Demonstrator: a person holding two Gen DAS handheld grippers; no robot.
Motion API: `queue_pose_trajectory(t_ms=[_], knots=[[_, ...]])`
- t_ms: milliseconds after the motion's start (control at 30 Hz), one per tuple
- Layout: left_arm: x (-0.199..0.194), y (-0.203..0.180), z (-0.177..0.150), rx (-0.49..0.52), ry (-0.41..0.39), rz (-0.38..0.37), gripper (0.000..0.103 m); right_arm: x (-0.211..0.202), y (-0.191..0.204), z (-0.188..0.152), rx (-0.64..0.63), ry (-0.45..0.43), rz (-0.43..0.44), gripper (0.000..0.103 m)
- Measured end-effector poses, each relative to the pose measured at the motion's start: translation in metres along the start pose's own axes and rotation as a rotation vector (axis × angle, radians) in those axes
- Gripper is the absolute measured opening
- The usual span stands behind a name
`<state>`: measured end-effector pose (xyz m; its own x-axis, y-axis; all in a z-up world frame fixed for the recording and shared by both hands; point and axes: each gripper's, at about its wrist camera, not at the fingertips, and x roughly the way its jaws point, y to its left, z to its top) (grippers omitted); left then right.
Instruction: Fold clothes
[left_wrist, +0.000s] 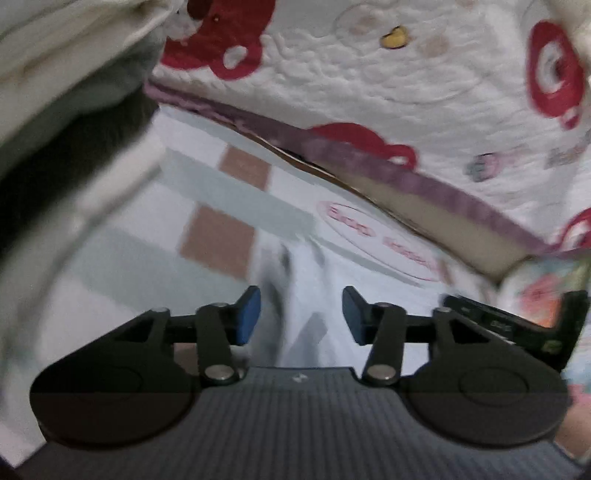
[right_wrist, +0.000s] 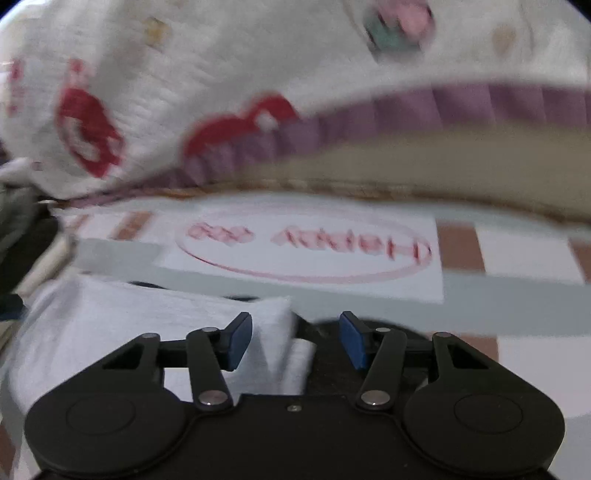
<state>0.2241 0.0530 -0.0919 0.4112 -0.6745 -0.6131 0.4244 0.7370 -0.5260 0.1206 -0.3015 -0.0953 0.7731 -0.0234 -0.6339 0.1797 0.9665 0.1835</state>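
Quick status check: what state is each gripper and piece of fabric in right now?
left gripper: open, pads clear of the cloth between them.
right gripper: open, not gripping.
white garment: folded, lying on the checked sheet.
quilt: bunched behind, purple edge lifted.

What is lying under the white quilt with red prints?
Under the quilt a tan mattress edge shows, above the checked sheet. Anything deeper beneath is covered.

one white garment (right_wrist: 110, 325), one quilt (right_wrist: 221, 74), one checked sheet (right_wrist: 517, 288)
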Motion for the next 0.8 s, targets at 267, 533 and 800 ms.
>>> queue_pose_trajectory(t_ms=[267, 533, 800], knots=[[0.022, -0.028, -0.047, 0.222, -0.028, 0.141, 0.014, -0.015, 0.084, -0.035, -0.240, 0.000, 0.170, 0.059], [0.008, -0.011, -0.040, 0.185, -0.060, 0.229, 0.007, -0.010, 0.024, -0.051, -0.215, 0.027, 0.034, 0.000], [-0.001, 0.001, -0.026, 0.045, -0.104, 0.068, 0.007, -0.028, 0.077, -0.023, -0.273, -0.042, 0.058, 0.040]])
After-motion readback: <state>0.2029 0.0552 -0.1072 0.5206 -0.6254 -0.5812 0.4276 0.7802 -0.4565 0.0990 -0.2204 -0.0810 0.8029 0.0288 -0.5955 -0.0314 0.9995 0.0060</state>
